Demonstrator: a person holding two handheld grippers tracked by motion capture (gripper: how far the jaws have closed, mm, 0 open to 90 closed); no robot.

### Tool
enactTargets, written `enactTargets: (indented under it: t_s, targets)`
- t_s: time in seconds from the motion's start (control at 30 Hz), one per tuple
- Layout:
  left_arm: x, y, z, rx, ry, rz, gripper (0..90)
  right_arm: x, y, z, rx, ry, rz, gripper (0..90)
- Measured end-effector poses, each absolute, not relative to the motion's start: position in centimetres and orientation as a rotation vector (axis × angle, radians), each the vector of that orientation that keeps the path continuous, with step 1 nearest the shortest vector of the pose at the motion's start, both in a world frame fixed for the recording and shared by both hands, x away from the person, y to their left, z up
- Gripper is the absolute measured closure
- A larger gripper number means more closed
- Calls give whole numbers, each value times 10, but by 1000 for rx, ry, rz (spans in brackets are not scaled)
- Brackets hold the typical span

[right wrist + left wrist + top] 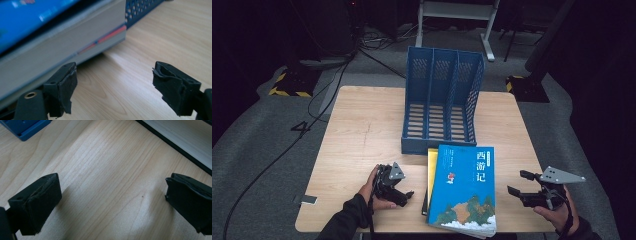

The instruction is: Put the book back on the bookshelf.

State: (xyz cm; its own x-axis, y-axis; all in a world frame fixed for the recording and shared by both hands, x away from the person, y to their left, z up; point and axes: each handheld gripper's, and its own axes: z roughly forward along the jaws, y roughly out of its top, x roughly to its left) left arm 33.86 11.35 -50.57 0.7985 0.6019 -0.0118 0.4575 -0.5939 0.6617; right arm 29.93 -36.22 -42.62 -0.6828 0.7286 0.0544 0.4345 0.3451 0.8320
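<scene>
A stack of books lies at the table's front centre, a blue-covered book (464, 187) on top and a yellow one (431, 167) under it. The blue three-slot file rack (442, 102) stands right behind the stack. My left gripper (404, 196) rests low on the wood to the left of the books, open, nothing between its pads (41, 205). My right gripper (518, 183) hovers to the right of the stack, pointing at its page edges (57, 52), open and empty. The rack's corner (140, 11) shows behind the stack.
The wooden table (362, 125) has bare wood left and right of the rack. A small dark tag (305, 199) lies at its front left edge. Cables run over the grey floor (272, 150) to the left. A white frame (457, 12) stands beyond the table.
</scene>
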Motion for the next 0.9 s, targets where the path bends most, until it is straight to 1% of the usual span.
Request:
enactTargets:
  t_s: [0.13,0.4,0.67,0.8,0.9]
  targets:
    - [338,110,-506,2311,772,276,5,295,-355,-416,984,2289,1262,211]
    - [337,105,-506,2313,760,272,5,289,-333,-407,903,2339,1260,210]
    - [337,103,-506,2318,753,269,5,286,-313,-408,856,2405,1238,225]
    - [338,103,-506,2319,744,264,6,289,-315,-408,903,2424,1275,222]
    - [338,103,-506,2319,741,262,9,285,-315,-402,879,2420,1272,220]
